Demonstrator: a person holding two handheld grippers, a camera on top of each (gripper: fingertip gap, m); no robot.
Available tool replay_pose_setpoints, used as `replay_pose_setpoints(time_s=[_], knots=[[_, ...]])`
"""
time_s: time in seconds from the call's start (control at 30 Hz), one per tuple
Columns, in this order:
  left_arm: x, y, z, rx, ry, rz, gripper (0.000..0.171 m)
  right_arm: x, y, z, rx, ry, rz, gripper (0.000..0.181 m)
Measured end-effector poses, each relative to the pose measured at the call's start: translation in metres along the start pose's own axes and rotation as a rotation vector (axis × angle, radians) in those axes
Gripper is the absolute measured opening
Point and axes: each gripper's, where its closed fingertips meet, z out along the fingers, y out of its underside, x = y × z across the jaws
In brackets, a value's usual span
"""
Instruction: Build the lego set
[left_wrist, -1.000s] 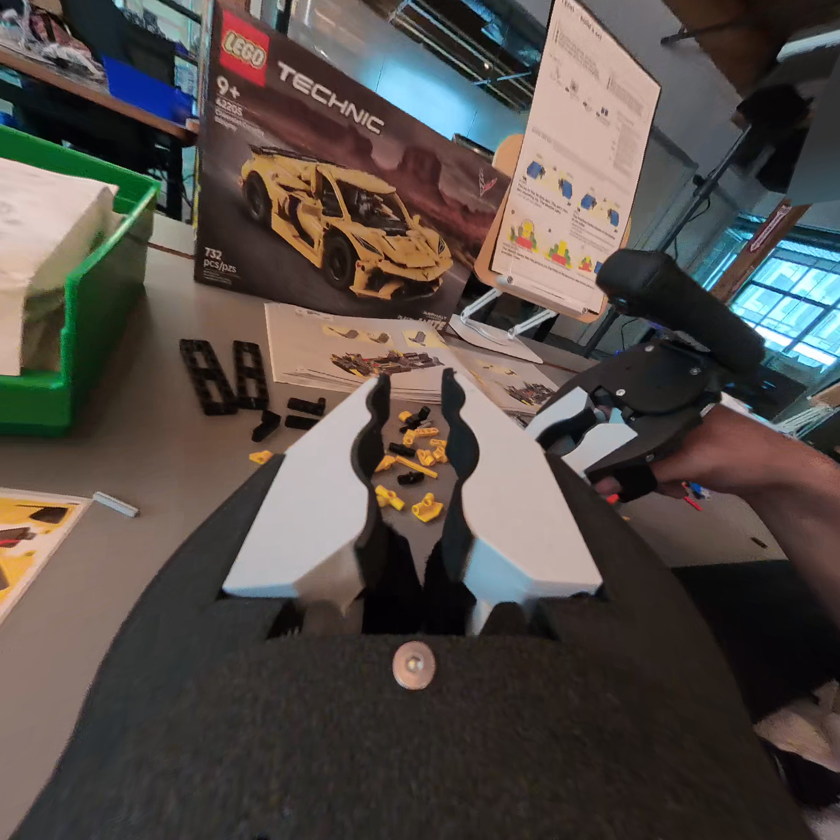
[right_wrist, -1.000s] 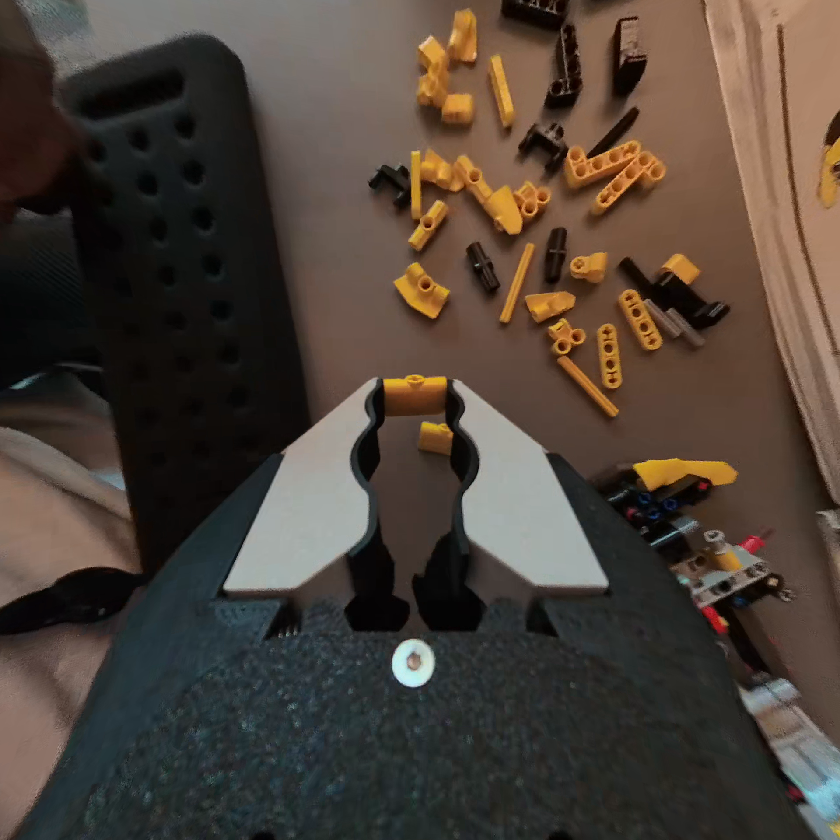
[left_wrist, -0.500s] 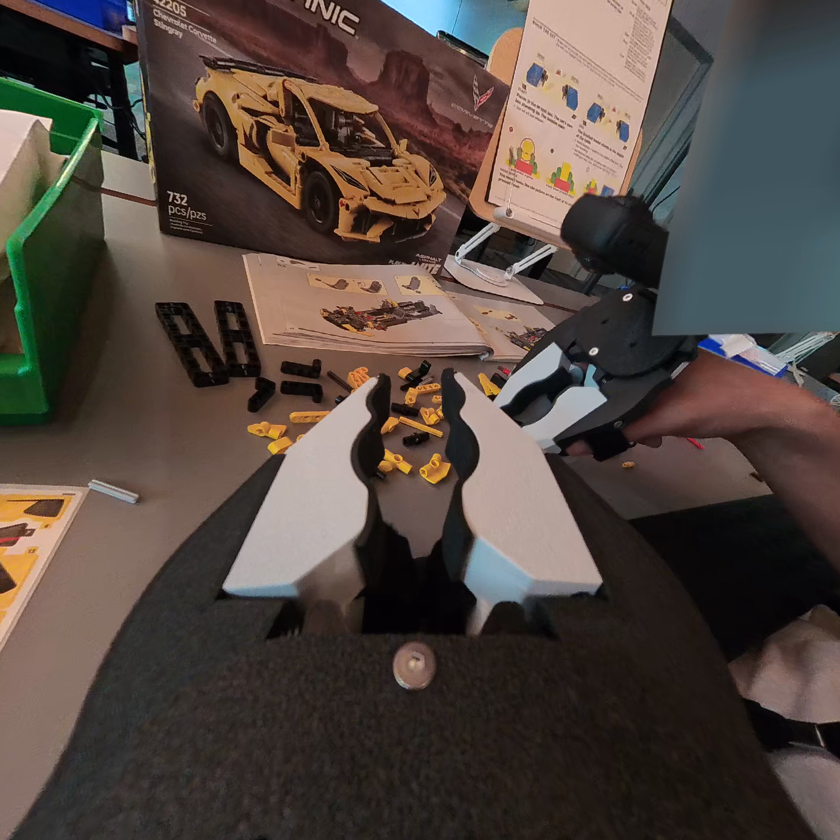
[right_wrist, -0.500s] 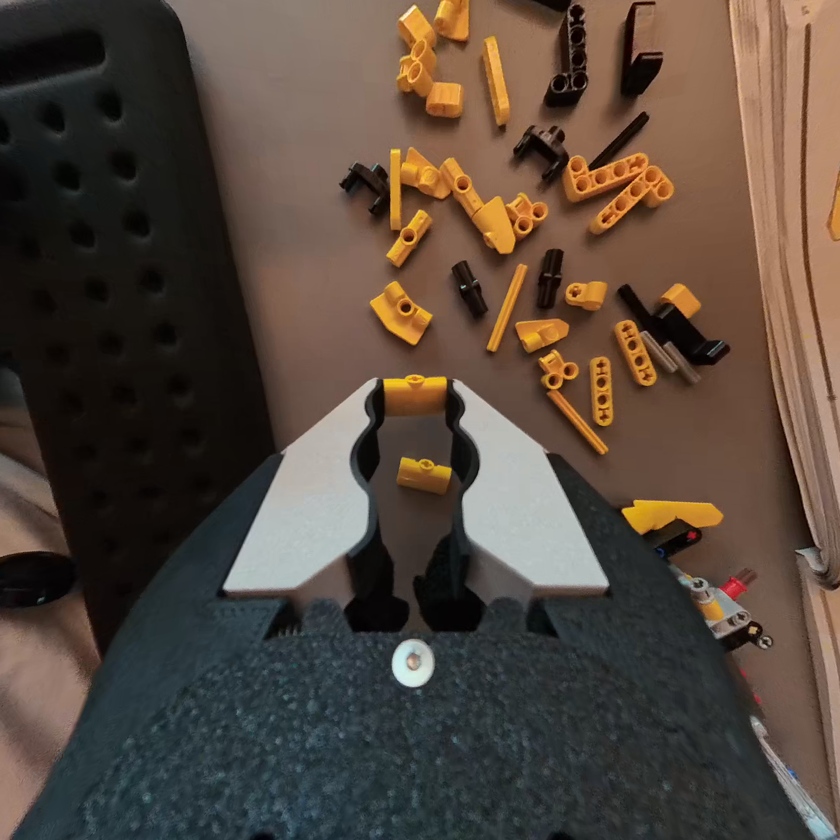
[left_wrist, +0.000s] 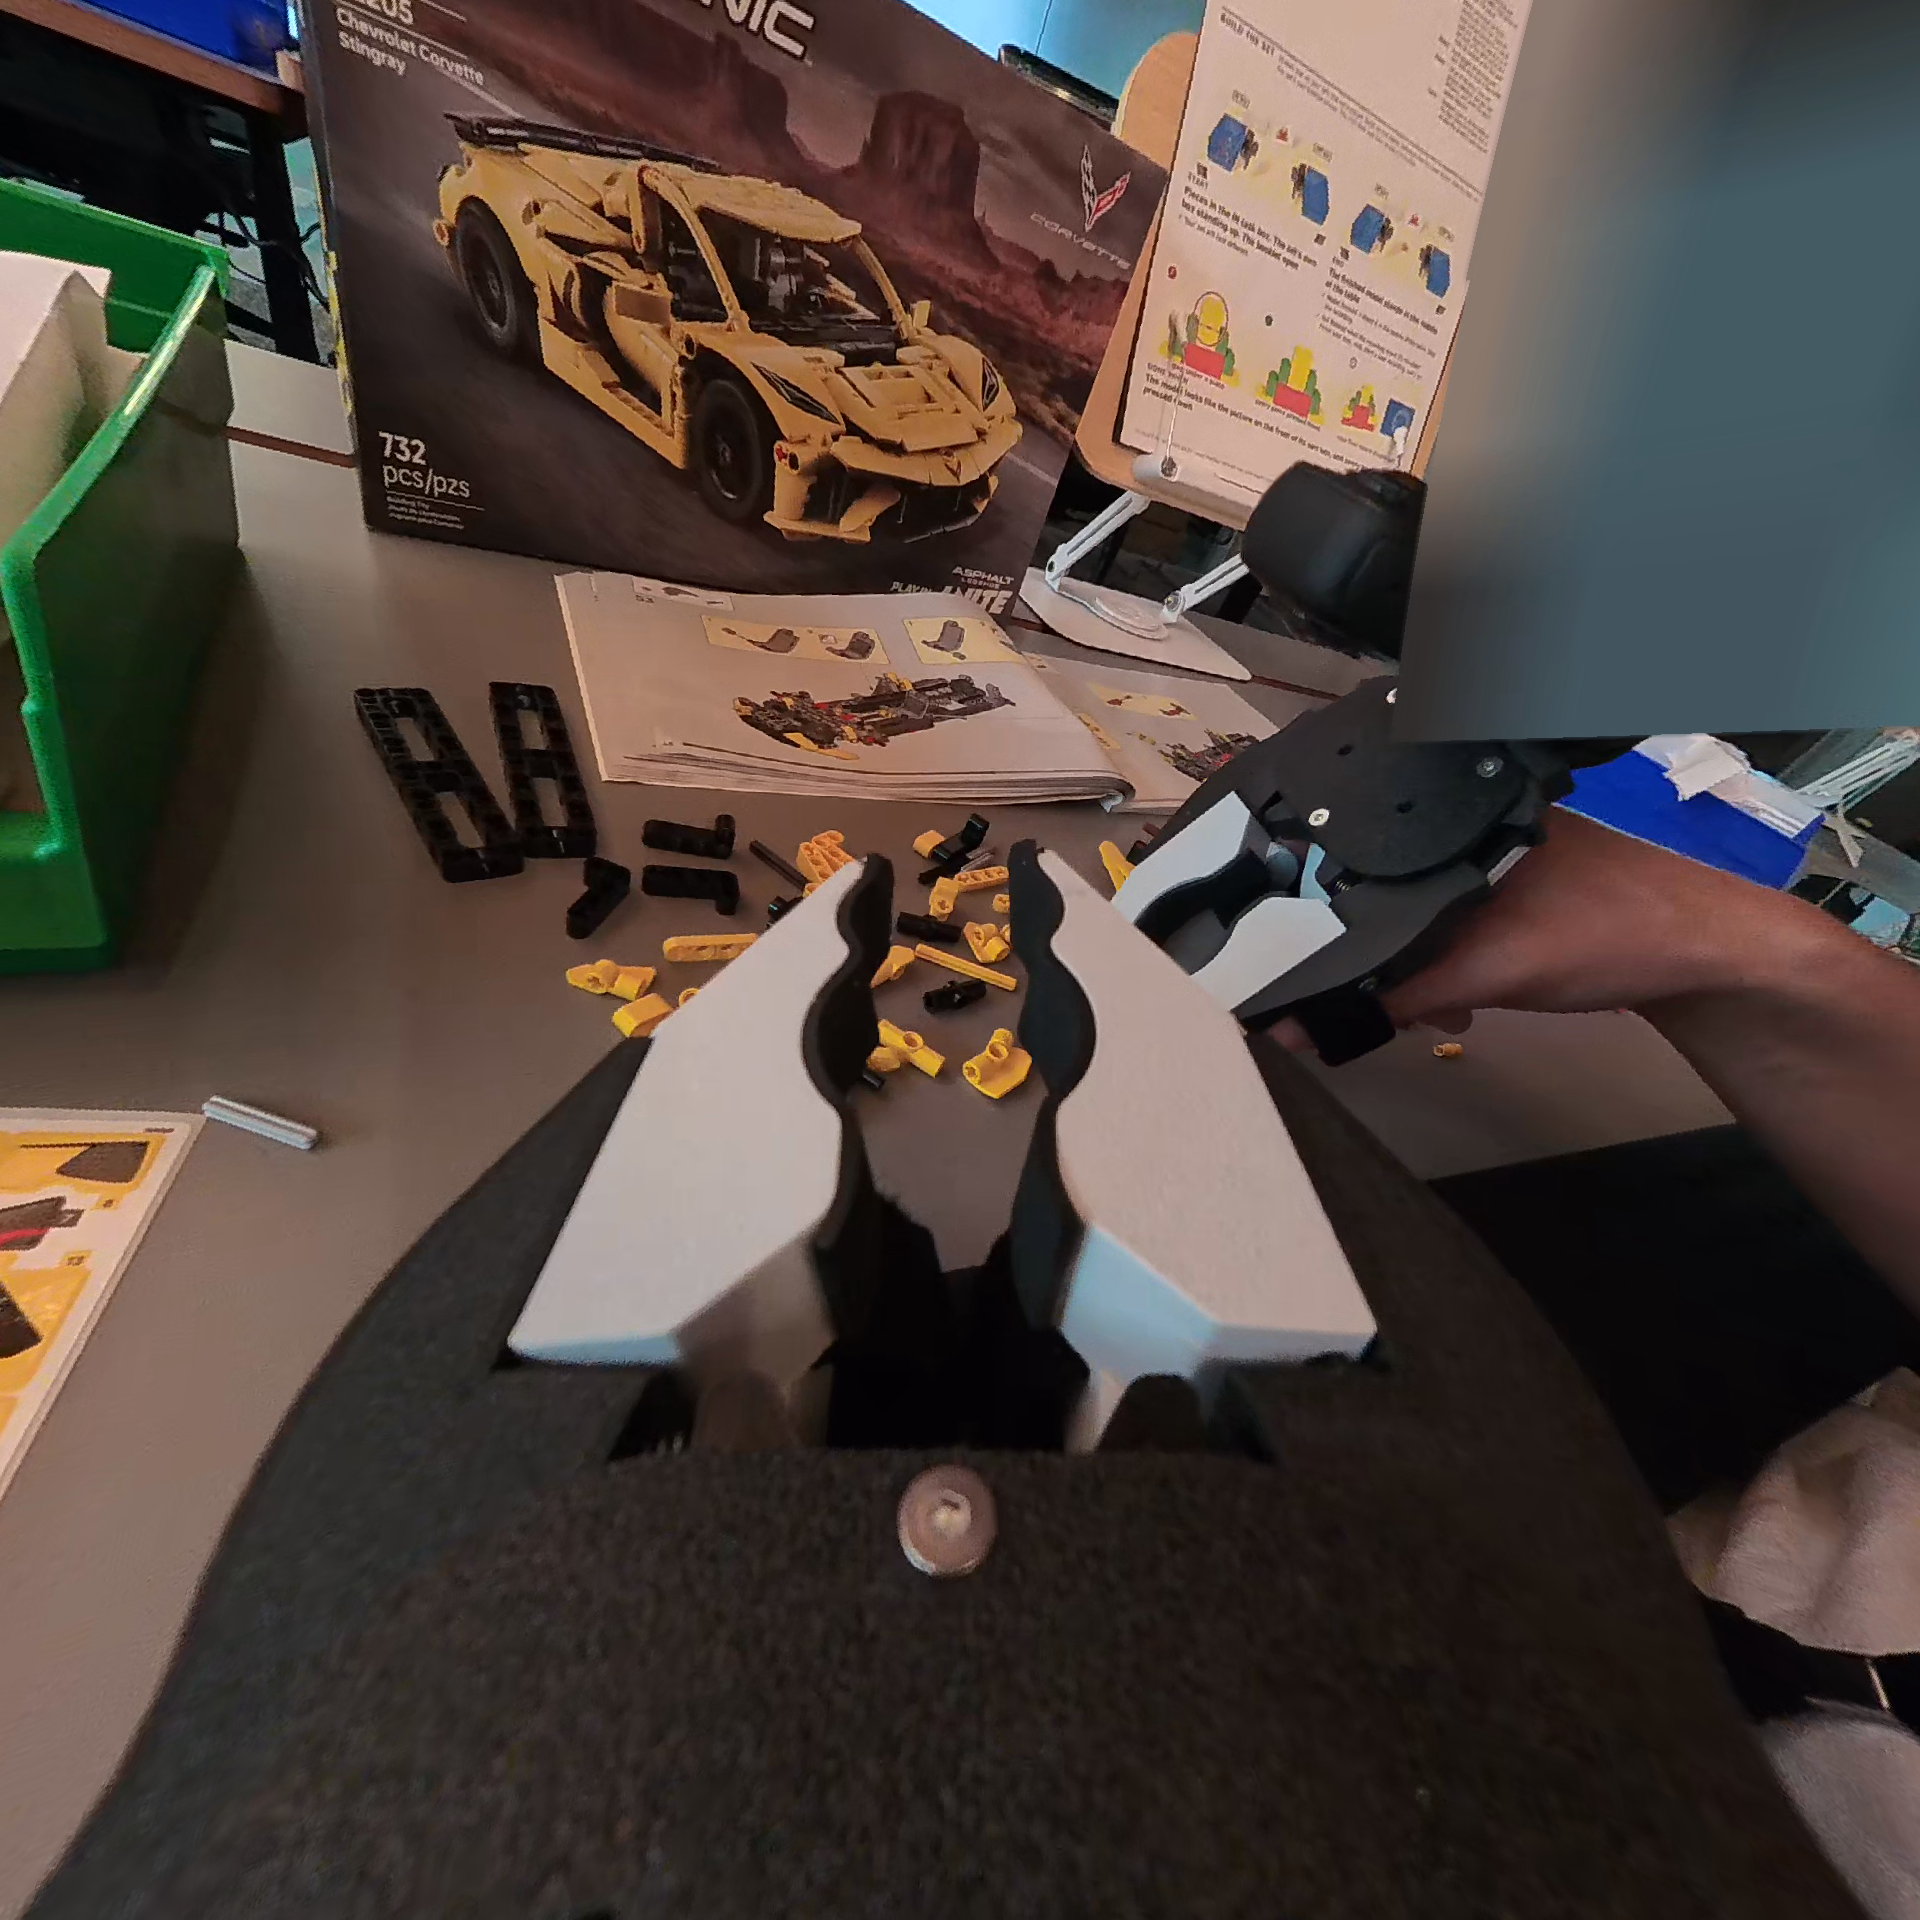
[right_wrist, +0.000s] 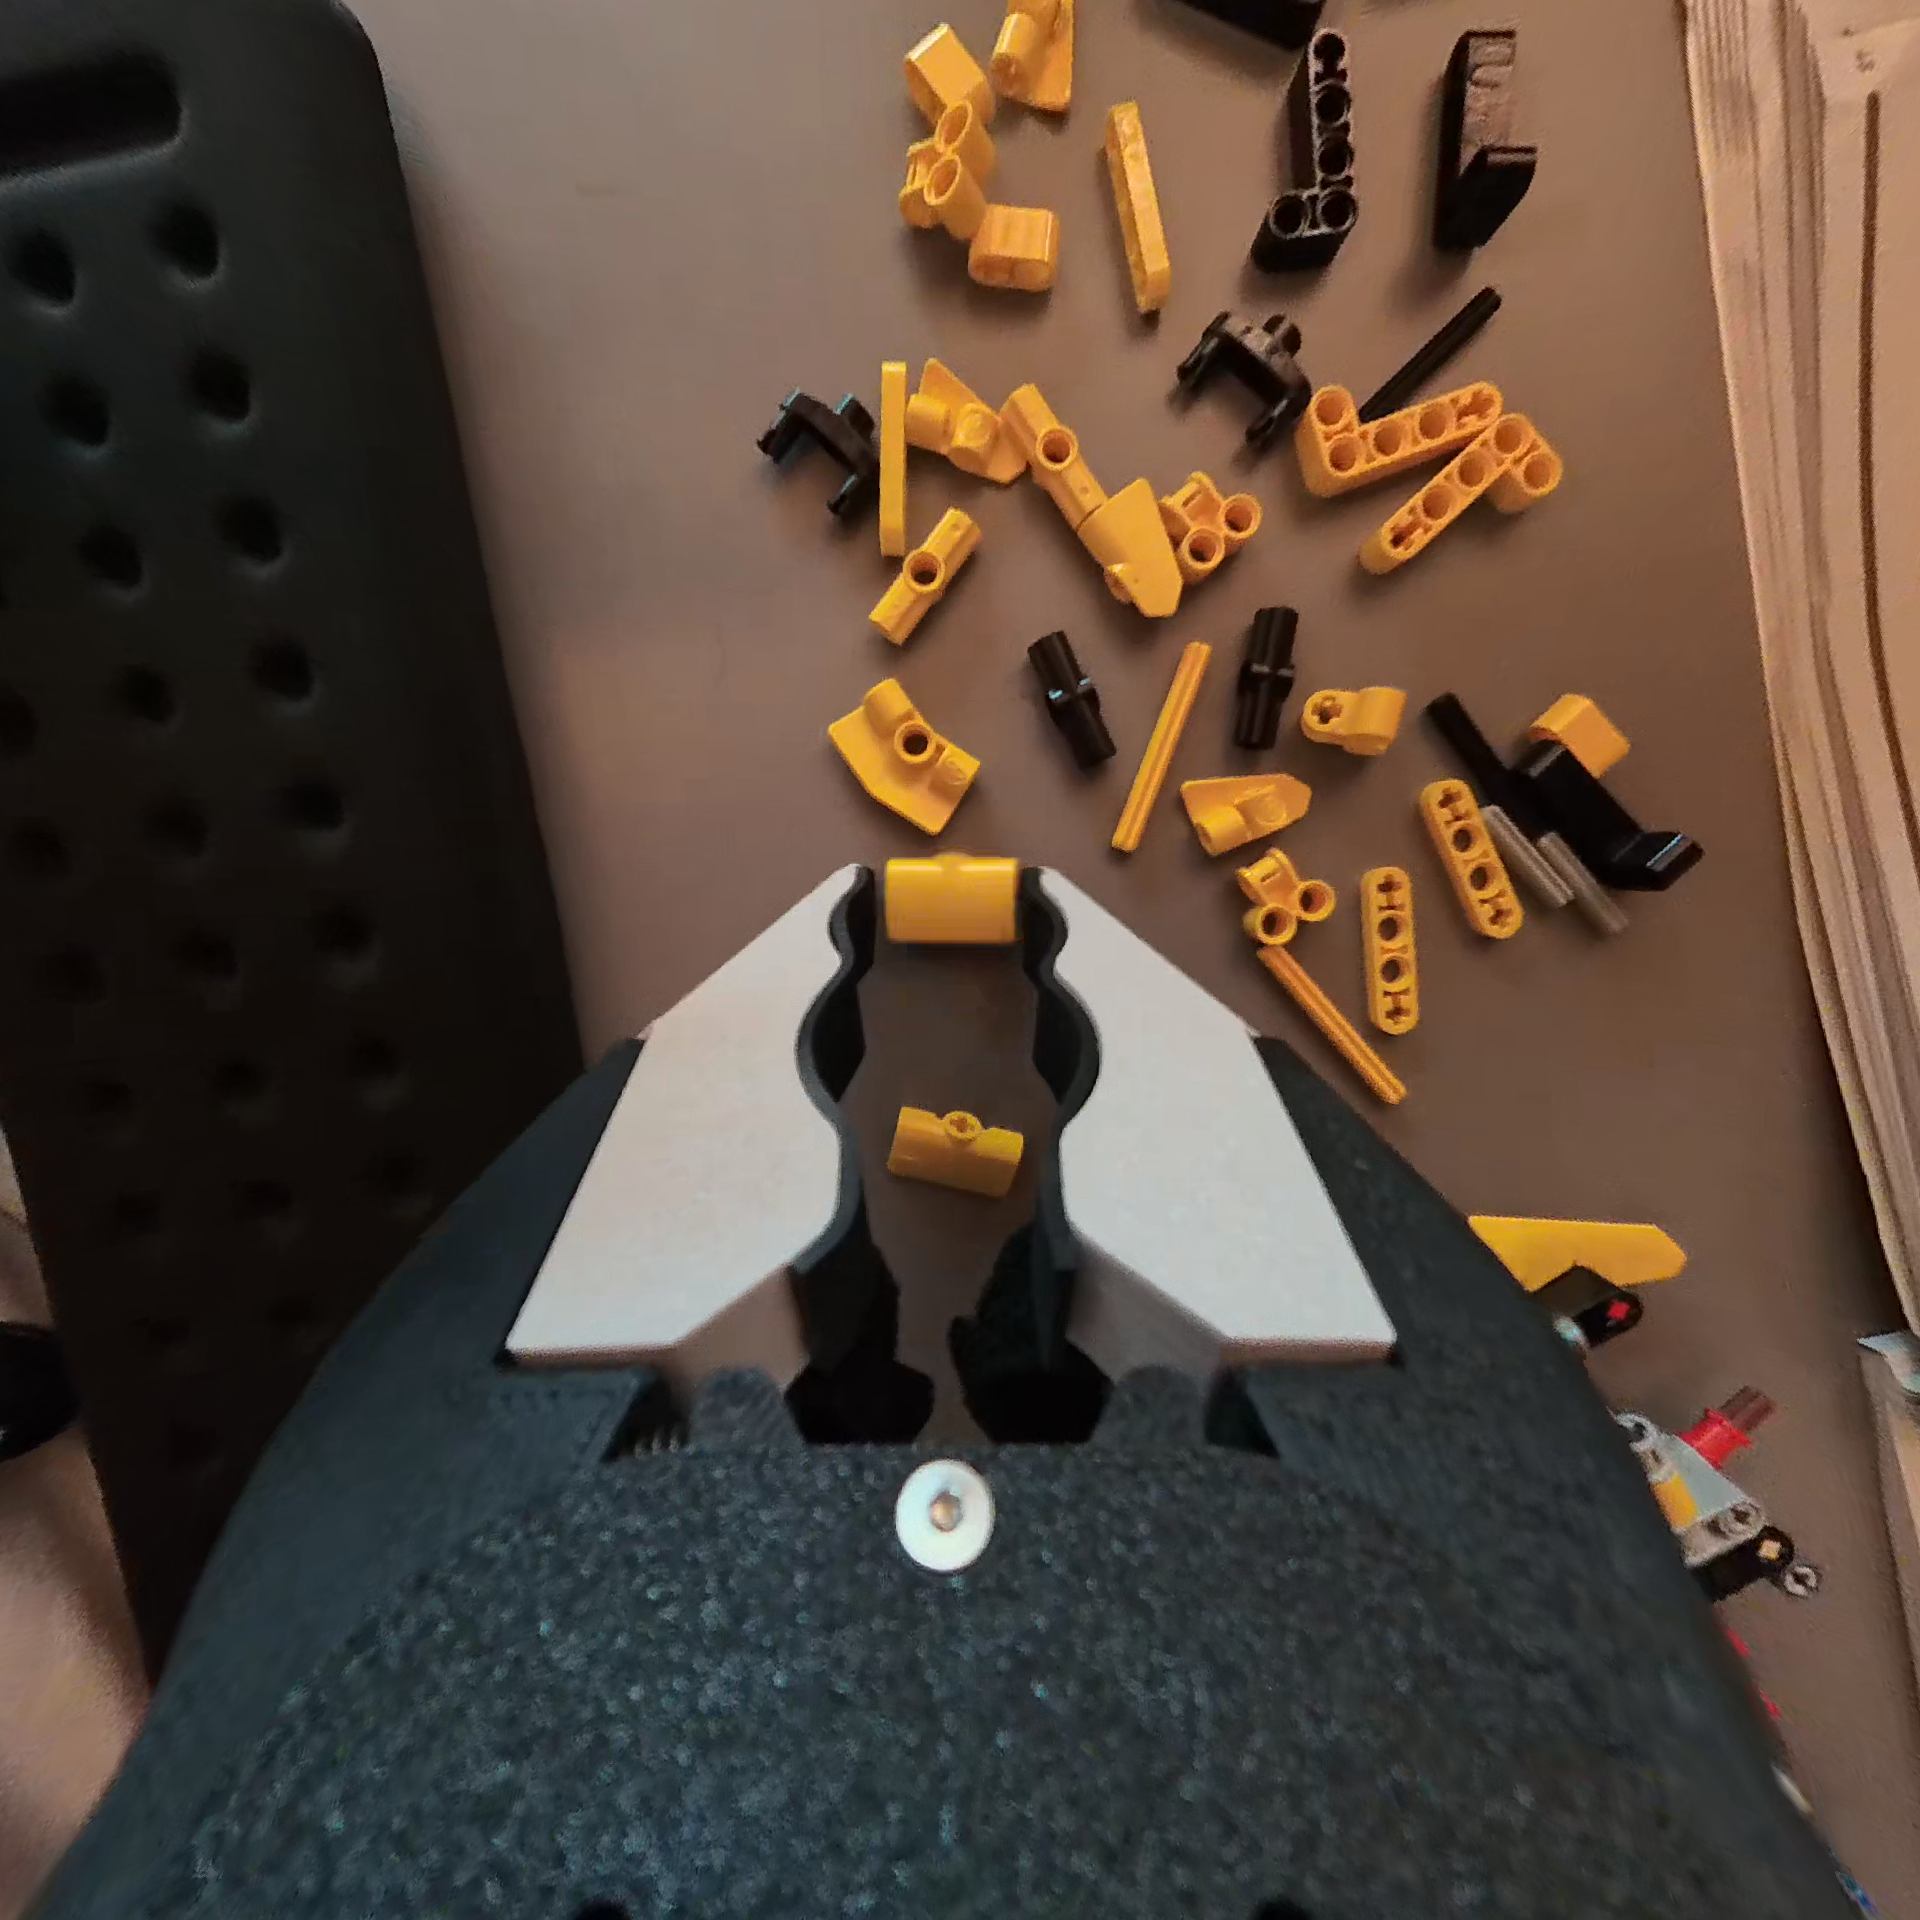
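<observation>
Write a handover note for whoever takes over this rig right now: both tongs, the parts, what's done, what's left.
Right tongs: shut on a small yellow connector, held above the table.
Left tongs: open, empty, raised over the loose pieces.
A matching yellow piece lies on the table below the right tongs.
Partly built assembly sits at the right edge; manual lies open.
Done: one piece picked. Left: fitting it, and most of the build.

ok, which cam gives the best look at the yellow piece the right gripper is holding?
Right wrist view: the yellow piece sits clamped between the right gripper fingertips, close up and unobstructed. In the left wrist view that gripper shows from the side, and the piece is hidden behind the left gripper's finger.
</observation>
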Motion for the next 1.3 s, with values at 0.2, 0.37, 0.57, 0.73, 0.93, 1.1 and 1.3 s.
replay_pose_setpoints(time_s=[0.2, 0.37, 0.57, 0.73, 0.93, 1.1, 1.3], knots=[[0.000, 0.001, 0.001, -0.006, -0.004, 0.008, 0.019, 0.000, -0.001, -0.001, 0.029, -0.021, 0.036, 0.031], [0.001, 0.006, 0.004, -0.029, -0.022, 0.032, 0.019, 0.011, -0.004, -0.021, 0.152, 0.021, 0.085, 0.032], [0.004, 0.021, 0.014, -0.131, -0.029, 0.081, 0.020, 0.043, 0.020, -0.079, 0.448, 0.094, 0.299, 0.028], [-0.001, 0.037, 0.025, -0.242, -0.082, 0.121, 0.019, 0.061, 0.068, -0.123, 0.654, 0.176, 0.466, 0.027], [-0.002, 0.055, 0.033, -0.364, -0.128, 0.198, 0.021, 0.070, 0.106, -0.136, 0.694, 0.349, 0.443, 0.024], [-0.007, 0.060, 0.035, -0.398, -0.146, 0.181, 0.021, 0.067, 0.115, -0.134, 0.688, 0.330, 0.414, 0.022], [-0.003, 0.064, 0.046, -0.475, -0.120, 0.174, 0.021, 0.090, 0.148, -0.159, 0.664, 0.490, 0.439, 0.020]])
